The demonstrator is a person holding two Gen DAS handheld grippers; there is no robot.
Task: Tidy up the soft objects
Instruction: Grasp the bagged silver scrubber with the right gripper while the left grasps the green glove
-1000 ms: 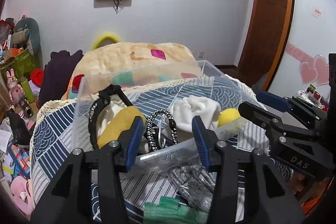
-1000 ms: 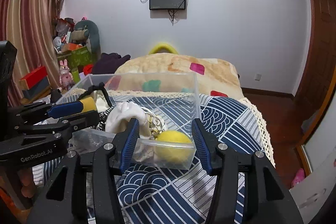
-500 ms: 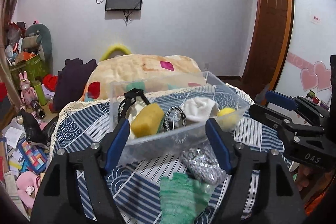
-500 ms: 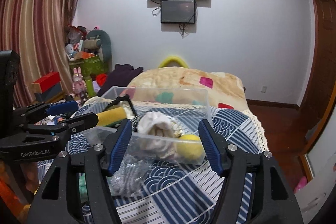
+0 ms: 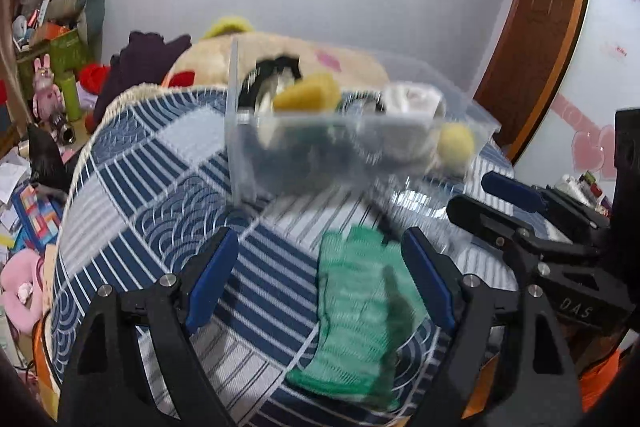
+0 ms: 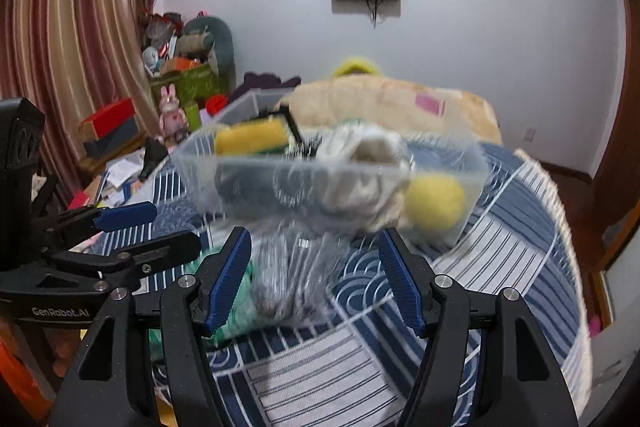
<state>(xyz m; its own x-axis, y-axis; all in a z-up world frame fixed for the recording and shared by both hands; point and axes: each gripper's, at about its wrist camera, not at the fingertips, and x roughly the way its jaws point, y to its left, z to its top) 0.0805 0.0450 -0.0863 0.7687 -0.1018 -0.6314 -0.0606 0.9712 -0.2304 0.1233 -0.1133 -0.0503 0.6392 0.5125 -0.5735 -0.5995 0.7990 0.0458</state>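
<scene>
Left gripper (image 5: 320, 275) with jaws apart above a green glove (image 5: 360, 311), blurred clear bin (image 5: 256, 147) behind holding yellow sponge (image 5: 308, 97), white cloth (image 5: 412, 103) and yellow ball (image 5: 456, 143), right gripper (image 5: 480, 199) beside, blue patterned cover (image 5: 152, 187).

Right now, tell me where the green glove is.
The green glove lies flat on the blue patterned cloth, in front of the clear bin and beside a crinkly plastic bag. In the left wrist view it sits between the open left tongs.
</scene>
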